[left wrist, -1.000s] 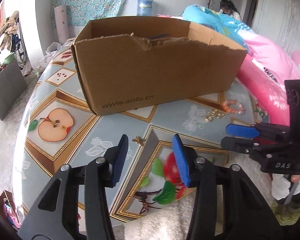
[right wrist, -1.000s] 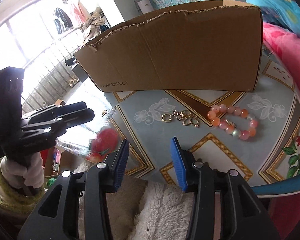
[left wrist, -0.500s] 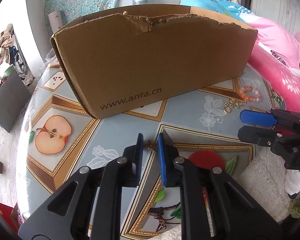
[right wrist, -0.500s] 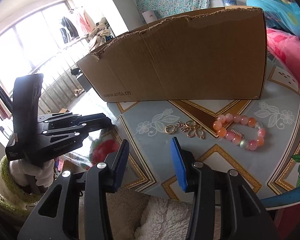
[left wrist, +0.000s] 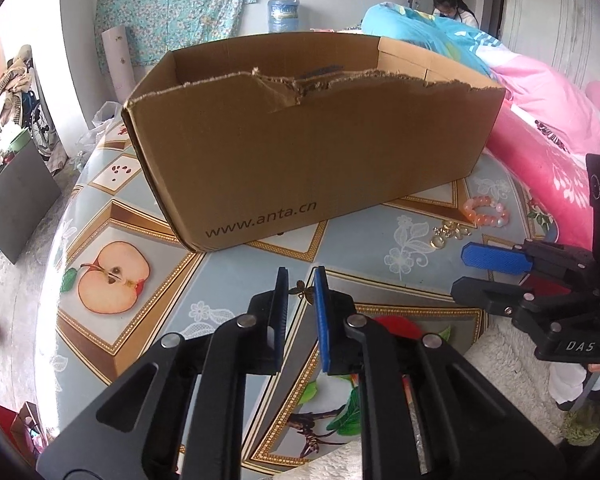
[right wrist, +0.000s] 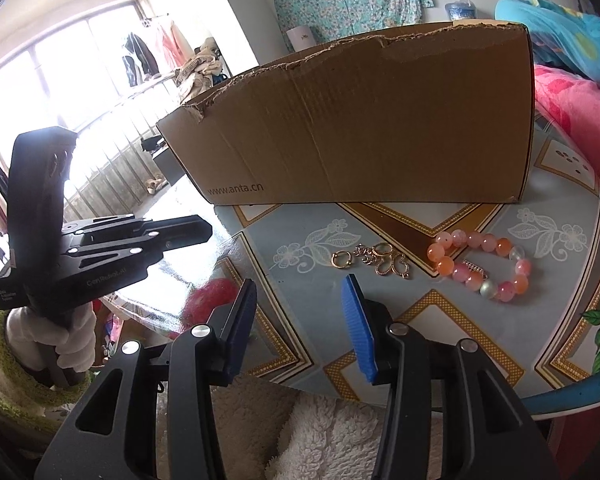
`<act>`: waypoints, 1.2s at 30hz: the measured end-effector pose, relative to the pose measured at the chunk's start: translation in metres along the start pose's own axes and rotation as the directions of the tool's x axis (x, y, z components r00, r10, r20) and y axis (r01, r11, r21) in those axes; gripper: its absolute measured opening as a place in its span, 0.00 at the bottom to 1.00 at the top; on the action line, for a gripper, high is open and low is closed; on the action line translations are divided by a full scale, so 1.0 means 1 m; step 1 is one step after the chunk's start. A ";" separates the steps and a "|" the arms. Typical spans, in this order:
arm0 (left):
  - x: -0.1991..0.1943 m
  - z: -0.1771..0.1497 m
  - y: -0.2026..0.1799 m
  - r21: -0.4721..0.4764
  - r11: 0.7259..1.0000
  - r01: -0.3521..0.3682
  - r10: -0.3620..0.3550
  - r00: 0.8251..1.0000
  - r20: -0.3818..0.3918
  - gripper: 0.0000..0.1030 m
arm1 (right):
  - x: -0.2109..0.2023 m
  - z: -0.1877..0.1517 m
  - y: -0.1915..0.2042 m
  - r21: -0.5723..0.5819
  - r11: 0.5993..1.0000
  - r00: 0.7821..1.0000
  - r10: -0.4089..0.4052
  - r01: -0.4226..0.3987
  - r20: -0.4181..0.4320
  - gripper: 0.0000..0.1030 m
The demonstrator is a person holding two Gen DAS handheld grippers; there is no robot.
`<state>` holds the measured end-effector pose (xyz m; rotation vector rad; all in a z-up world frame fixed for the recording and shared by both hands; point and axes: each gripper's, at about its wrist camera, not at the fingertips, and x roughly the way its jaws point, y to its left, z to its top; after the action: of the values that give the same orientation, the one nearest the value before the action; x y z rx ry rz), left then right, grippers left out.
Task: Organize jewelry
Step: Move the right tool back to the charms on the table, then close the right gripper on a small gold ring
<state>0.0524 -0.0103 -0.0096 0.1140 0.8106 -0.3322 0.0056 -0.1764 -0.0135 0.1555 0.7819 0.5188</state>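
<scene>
The left tongs point(left wrist: 301, 292) are clenching a small gold charm point(left wrist: 303, 290) above the counter point(left wrist: 236, 272), while the right tongs point(right wrist: 300, 312) are hovering released near the bead bracelet point(right wrist: 480, 264).

Daylight pours through a large barred window point(right wrist: 72, 92), where clothes point(right wrist: 148, 56) hang on a rack. A floral curtain point(left wrist: 172, 8) covers the white back wall, with a blue water jug point(left wrist: 283, 14) beside it. Pink and blue quilts point(left wrist: 532, 104) lie heaped on the right. The floor point(left wrist: 4, 264) is bare grey concrete.
</scene>
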 end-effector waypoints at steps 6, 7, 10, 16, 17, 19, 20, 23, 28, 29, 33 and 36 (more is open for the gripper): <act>-0.006 0.004 0.004 -0.033 0.999 0.013 -0.012 1.000 0.026 0.12 | 0.008 0.007 0.008 -0.030 0.999 0.999 -0.022 0.022 -0.031 0.41; -0.006 0.004 0.005 -0.037 0.999 0.014 -0.013 1.000 0.027 0.12 | 0.009 0.008 0.008 -0.032 0.999 0.999 -0.031 0.029 -0.034 0.38; -0.005 0.003 0.008 -0.047 0.999 0.020 -0.019 1.000 0.025 0.12 | 0.013 0.012 0.006 -0.043 0.997 0.997 -0.070 0.068 -0.041 0.32; 0.001 0.000 0.016 -0.069 0.997 0.031 -0.030 0.999 0.013 0.12 | 0.020 0.019 0.005 -0.078 0.987 0.989 -0.145 0.142 -0.041 0.24; 0.002 0.000 0.016 -0.071 0.997 0.031 -0.031 0.999 0.012 0.12 | 0.021 0.020 0.006 -0.090 0.984 0.987 -0.158 0.154 -0.040 0.23; 0.004 -0.001 0.018 -0.076 0.997 0.033 -0.033 0.999 0.010 0.12 | 0.024 0.021 0.008 -0.108 0.979 0.983 -0.178 0.173 -0.035 0.21; 0.005 0.000 0.019 -0.079 0.996 0.034 -0.033 0.999 0.009 0.12 | 0.025 0.022 0.009 -0.114 0.977 0.982 -0.186 0.181 -0.032 0.21; 0.006 0.000 0.020 -0.084 0.996 0.035 -0.035 0.999 0.010 0.12 | 0.027 0.024 0.011 -0.123 0.973 0.980 -0.198 0.193 -0.026 0.19; 0.008 0.000 0.021 -0.088 0.995 0.038 -0.037 0.999 0.008 0.12 | 0.028 0.025 0.013 -0.132 0.968 0.975 -0.220 0.215 -0.018 0.16; 0.009 0.000 0.021 -0.088 0.995 0.038 -0.038 0.999 0.008 0.12 | 0.029 0.025 0.014 -0.136 0.966 0.974 -0.225 0.221 -0.017 0.16; 0.010 0.000 0.021 -0.094 0.995 0.039 -0.039 0.999 0.008 0.12 | 0.032 0.029 0.013 -0.130 0.964 0.971 -0.238 0.234 -0.019 0.16; 0.011 0.000 0.022 -0.096 0.995 0.039 -0.038 0.999 0.007 0.12 | 0.035 0.033 0.015 -0.131 0.961 0.969 -0.247 0.243 -0.017 0.16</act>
<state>0.0667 0.0079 -0.0180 0.0070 0.8226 -0.3291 0.0441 -0.1443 -0.0074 -0.0697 0.7852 0.3355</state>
